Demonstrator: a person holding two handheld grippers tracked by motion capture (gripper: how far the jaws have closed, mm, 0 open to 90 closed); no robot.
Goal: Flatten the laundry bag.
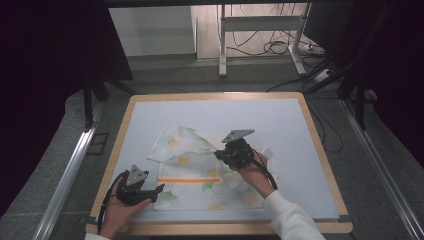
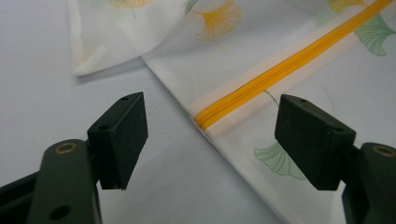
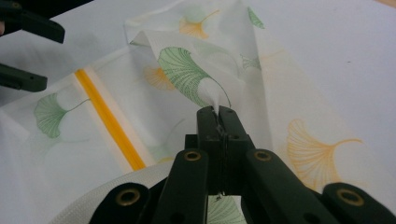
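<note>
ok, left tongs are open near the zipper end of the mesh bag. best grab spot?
Probably the bag edge at the orange zipper end. It lies flat, between the open left tongs; slide in low from the bare table side. The right tongs pinch a raised fold.

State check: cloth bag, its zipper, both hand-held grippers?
Cloth bag: lies flat on the table, one corner lifted and folded over.
Orange zipper: closed along the stretch that shows.
Left hand-held gripper: open, at the bag's edge, holding nothing.
Right hand-held gripper: shut on the bag's lifted corner.
</note>
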